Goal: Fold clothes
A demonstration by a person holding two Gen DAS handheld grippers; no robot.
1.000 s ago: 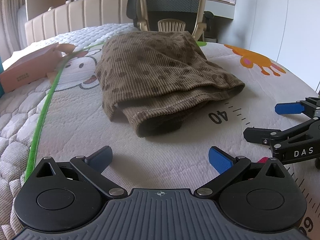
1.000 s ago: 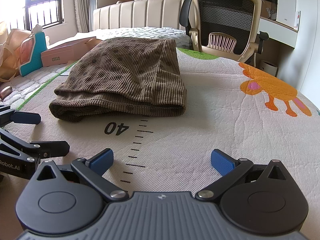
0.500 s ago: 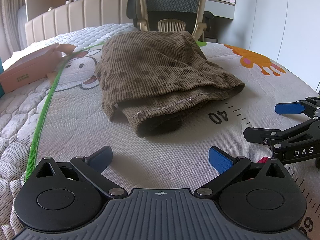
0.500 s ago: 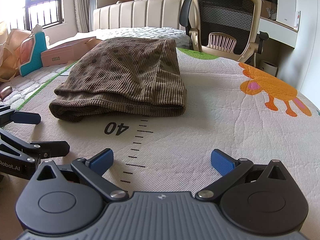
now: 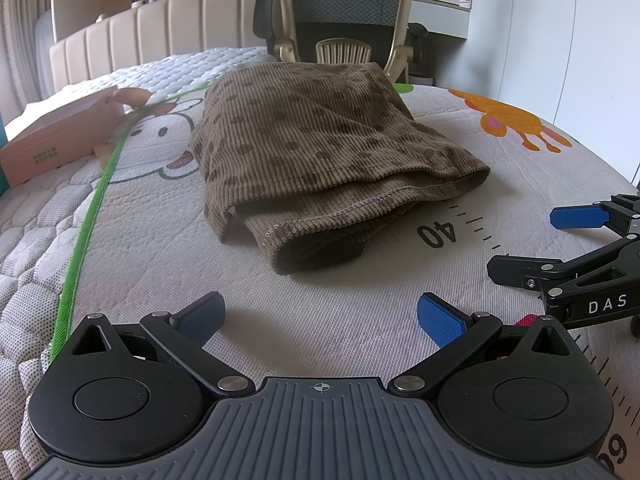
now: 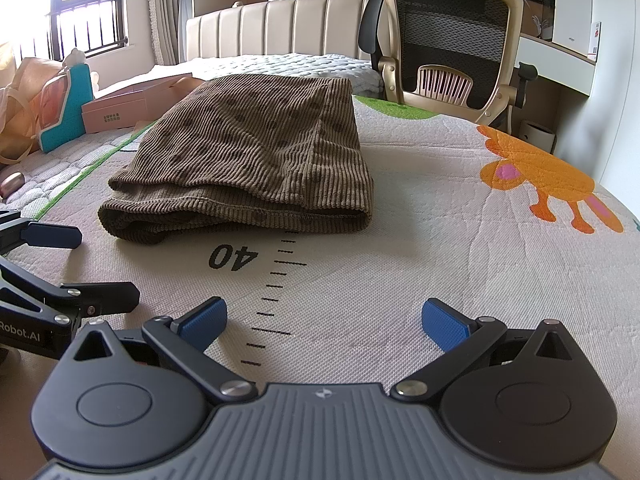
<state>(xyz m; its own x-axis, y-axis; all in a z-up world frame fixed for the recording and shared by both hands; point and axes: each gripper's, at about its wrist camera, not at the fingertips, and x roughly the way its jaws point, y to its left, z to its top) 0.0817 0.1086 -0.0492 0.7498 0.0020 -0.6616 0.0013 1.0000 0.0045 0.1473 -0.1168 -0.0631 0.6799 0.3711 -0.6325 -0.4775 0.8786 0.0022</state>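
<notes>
A brown corduroy garment with dark dots [image 5: 316, 152] lies folded in several layers on the printed play mat [image 5: 160, 280]; it also shows in the right wrist view [image 6: 248, 160]. My left gripper [image 5: 320, 314] is open and empty, low over the mat, a short way in front of the garment's near edge. My right gripper [image 6: 324, 318] is open and empty, also in front of the garment, near the printed "40". Each gripper shows in the other's view: the right one [image 5: 560, 248] at the right edge, the left one [image 6: 60, 264] at the left edge.
A pink cardboard box [image 5: 52, 136] lies on the mat to the left [image 6: 124, 108]. A teal toy [image 6: 68, 108] and a bag stand farther left. An office chair [image 6: 452, 56] stands beyond the mat, with a bed headboard [image 6: 280, 28] behind.
</notes>
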